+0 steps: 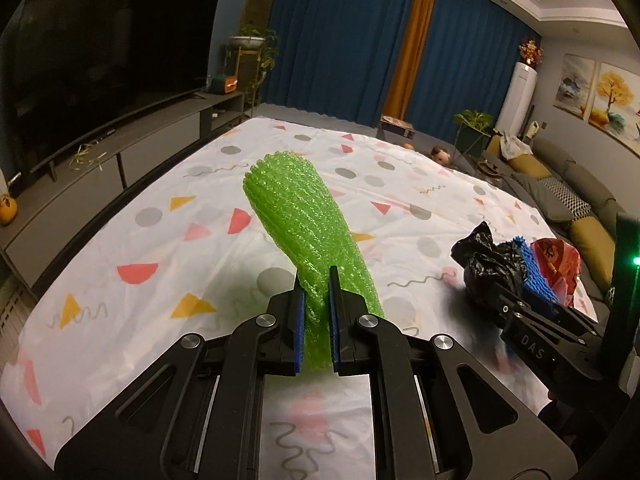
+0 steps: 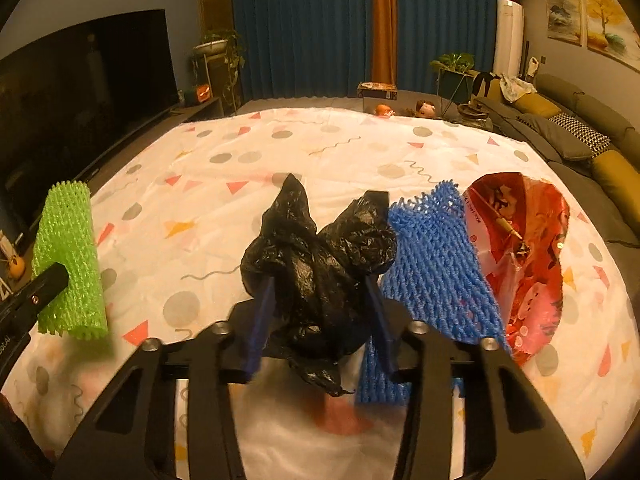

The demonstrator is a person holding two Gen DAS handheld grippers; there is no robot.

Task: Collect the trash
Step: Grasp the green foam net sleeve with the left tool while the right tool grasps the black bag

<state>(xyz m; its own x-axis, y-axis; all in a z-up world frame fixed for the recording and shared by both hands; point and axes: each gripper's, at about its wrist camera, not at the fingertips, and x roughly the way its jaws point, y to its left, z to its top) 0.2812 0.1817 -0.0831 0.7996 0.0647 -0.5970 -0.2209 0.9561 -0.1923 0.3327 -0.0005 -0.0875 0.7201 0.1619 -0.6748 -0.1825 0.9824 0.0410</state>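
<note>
A green foam net sleeve (image 1: 296, 216) sticks up and forward from my left gripper (image 1: 316, 280), whose blue pads are shut on its lower end above the patterned tablecloth (image 1: 160, 240). In the right wrist view, my right gripper (image 2: 320, 280) is shut on a crumpled black plastic bag (image 2: 316, 264). A blue foam net (image 2: 436, 264) rests against the outside of its right finger, and a red snack wrapper (image 2: 528, 248) lies just beyond. I cannot tell whether either is held. The same view shows the green sleeve (image 2: 68, 256) at far left.
A large TV (image 1: 100, 60) on a low cabinet (image 1: 120, 160) runs along the table's left side. A grey sofa (image 2: 580, 140) with yellow cushions lines the right. Blue curtains, potted plants and small toys stand beyond the far edge. White tablecloth (image 2: 320, 152) stretches ahead.
</note>
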